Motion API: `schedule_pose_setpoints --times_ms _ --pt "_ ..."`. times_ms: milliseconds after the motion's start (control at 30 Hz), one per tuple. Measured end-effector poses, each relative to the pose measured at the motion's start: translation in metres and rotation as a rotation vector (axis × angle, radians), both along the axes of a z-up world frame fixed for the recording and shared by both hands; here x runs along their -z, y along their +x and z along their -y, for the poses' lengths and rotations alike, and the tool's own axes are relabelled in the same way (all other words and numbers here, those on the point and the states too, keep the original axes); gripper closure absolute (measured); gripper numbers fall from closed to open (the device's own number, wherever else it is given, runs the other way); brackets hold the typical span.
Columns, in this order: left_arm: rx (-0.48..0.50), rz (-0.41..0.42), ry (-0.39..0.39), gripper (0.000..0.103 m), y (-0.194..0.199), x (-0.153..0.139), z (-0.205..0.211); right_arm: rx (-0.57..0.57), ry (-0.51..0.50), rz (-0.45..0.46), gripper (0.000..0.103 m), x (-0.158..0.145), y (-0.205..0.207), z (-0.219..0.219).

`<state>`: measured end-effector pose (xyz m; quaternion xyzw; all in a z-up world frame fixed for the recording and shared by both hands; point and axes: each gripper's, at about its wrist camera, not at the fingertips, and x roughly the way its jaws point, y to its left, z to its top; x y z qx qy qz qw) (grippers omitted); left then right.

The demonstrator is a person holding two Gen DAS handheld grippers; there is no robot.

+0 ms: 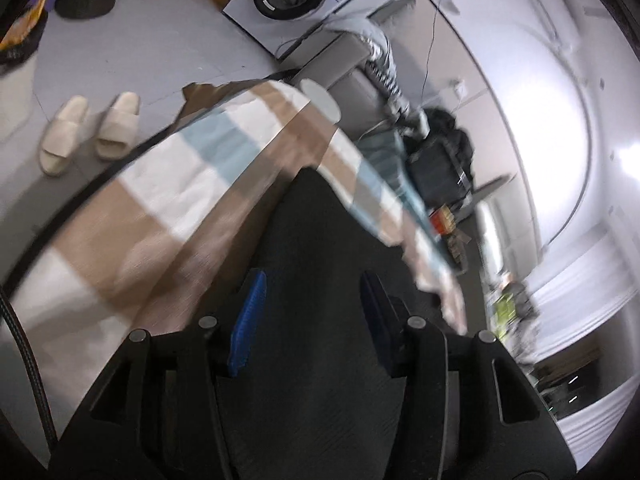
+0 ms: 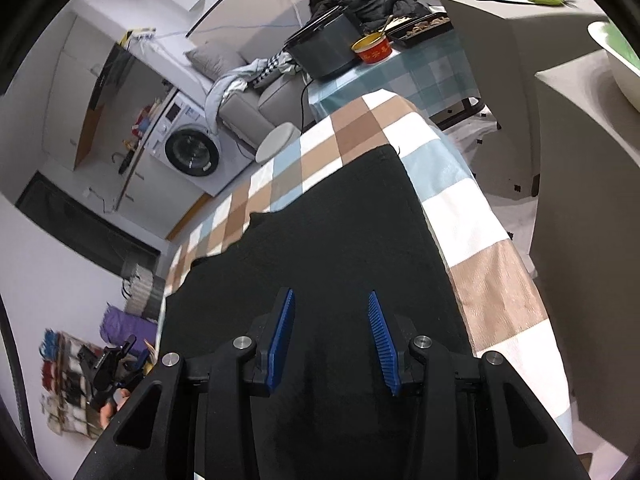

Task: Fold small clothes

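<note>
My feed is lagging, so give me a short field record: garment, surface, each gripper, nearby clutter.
garment: black garment spread flat, not yet folded
surface: checked cloth in brown, white and pale blue
left gripper: open above the garment, nothing between the pads; view blurred
right gripper: open above the garment, nothing gripped
nearby: washing machine, beige slippers on the floor, red bowl on the next table

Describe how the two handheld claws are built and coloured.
Both the left claw and right claw have matte black angular bodies with silver round pivot pins and cut-out windows. Each carries two blue ribbed pads. A black braided cable runs beside the left one.
</note>
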<state>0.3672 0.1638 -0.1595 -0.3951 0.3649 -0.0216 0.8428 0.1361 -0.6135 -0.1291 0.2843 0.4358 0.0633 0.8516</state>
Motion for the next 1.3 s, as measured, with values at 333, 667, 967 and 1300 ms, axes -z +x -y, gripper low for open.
schedule_pose_setpoints --times_ms 333,667,967,1300 --pt "0.132 -0.111 0.128 0.058 -0.093 0.014 0.017 -0.097 -0.073 -0.052 0.062 0.017 -0.065 0.008" --pt "0.216 -0.076 0.09 0.085 -0.126 0.019 0.037 -0.141 0.051 -0.023 0.061 0.029 -0.107 0.021" --pt "0.218 -0.04 0.131 0.096 -0.161 0.01 0.028 -0.159 0.026 -0.02 0.061 0.029 -0.118 0.017" --pt "0.2 -0.04 0.147 0.091 -0.182 -0.003 0.017 -0.145 0.021 -0.026 0.061 0.031 -0.122 0.024"
